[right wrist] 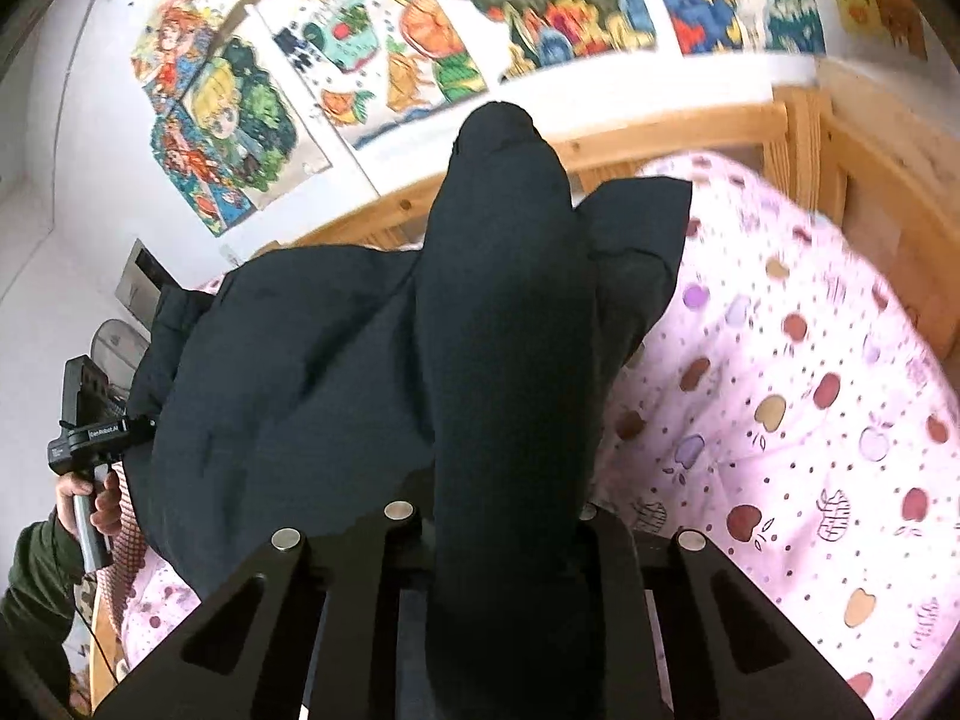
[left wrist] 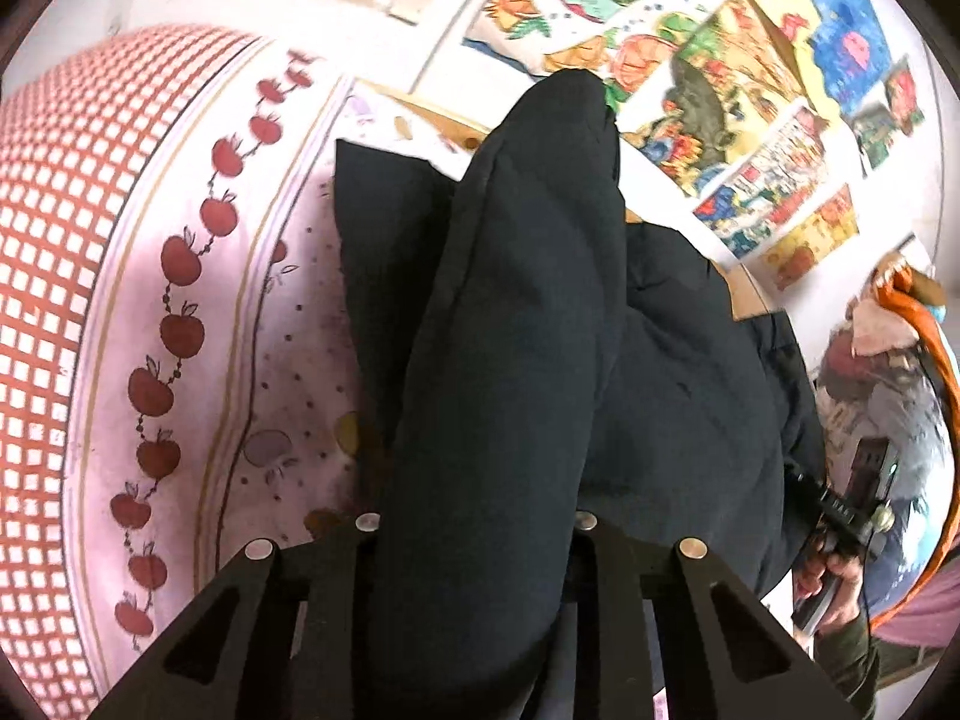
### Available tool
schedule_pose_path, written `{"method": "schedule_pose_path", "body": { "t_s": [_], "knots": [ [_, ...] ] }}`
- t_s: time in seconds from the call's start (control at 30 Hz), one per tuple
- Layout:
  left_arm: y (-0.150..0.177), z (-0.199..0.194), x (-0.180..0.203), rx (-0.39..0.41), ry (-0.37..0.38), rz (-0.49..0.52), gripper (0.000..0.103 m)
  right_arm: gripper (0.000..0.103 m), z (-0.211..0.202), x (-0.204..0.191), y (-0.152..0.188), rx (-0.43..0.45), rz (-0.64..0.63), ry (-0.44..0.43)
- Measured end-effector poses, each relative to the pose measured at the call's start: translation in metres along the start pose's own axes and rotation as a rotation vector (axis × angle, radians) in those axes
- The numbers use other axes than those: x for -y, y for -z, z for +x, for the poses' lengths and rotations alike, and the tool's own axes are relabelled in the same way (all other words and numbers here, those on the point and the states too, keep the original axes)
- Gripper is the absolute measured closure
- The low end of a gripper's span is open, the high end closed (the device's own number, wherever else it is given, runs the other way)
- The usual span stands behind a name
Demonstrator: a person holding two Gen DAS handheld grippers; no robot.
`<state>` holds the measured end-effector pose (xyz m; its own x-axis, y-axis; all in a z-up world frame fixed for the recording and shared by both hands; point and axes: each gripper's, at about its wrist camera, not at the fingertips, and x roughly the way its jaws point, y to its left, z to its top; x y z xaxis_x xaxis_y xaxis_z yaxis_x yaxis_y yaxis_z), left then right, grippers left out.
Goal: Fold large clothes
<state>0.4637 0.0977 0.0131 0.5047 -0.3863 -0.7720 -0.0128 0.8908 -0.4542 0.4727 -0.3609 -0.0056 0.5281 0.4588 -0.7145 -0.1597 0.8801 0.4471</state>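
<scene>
Between both grippers' fingers, dark garment (left wrist: 510, 330) over pink bedsheet (right wrist: 780, 390).

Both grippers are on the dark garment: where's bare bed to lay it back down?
Free: the pink apple-print sheet between the dark garment and the wooden bed frame. In the left wrist view a strip of sheet lies between garment and red-checked bedding. Crowded: the middle, under the bunched garment, with the left gripper and right gripper clamped on it.

Wooden bed rail (right wrist: 630, 138) blocks beyond; quilt (right wrist: 780, 390) open.
</scene>
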Motion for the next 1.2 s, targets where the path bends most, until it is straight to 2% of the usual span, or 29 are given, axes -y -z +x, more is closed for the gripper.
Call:
{"method": "schedule_pose_path", "body": {
  "t_s": [0.17, 0.43, 0.57, 0.73, 0.9, 1.0, 1.1, 1.17, 1.2],
  "knots": [
    [0.012, -0.025, 0.01, -0.009, 0.027, 0.027, 0.081, 0.088, -0.034, -0.023, -0.005, 0.036, -0.027, 0.015],
    [0.037, -0.075, 0.025, 0.01, 0.051, 0.086, 0.081, 0.088, -0.089, -0.036, 0.019, 0.065, -0.058, 0.021],
    [0.051, -0.092, 0.028, 0.018, 0.037, 0.099, 0.081, 0.088, -0.102, -0.044, 0.035, 0.067, -0.048, 0.007],
    [0.067, -0.084, 0.016, 0.003, -0.004, 0.091, 0.081, 0.088, -0.087, -0.044, 0.056, 0.02, -0.018, -0.007],
    [0.086, -0.051, -0.011, -0.02, -0.084, 0.08, 0.079, 0.086, -0.05, -0.038, 0.08, -0.053, -0.038, 0.096],
    [0.087, -0.048, -0.021, -0.009, -0.075, 0.04, 0.07, 0.08, -0.044, -0.027, 0.086, -0.055, -0.029, 0.114],
    [0.091, -0.049, -0.027, 0.0, -0.106, 0.031, 0.058, 0.073, -0.044, -0.017, 0.088, -0.059, 0.027, 0.095],
    [0.094, -0.048, -0.024, 0.004, -0.173, 0.041, 0.036, 0.062, -0.042, -0.013, 0.09, -0.064, 0.048, 0.098],
    [0.098, -0.049, -0.026, 0.007, -0.203, 0.047, 0.029, 0.058, -0.04, -0.013, 0.092, -0.067, 0.051, 0.108]
  ]
}}
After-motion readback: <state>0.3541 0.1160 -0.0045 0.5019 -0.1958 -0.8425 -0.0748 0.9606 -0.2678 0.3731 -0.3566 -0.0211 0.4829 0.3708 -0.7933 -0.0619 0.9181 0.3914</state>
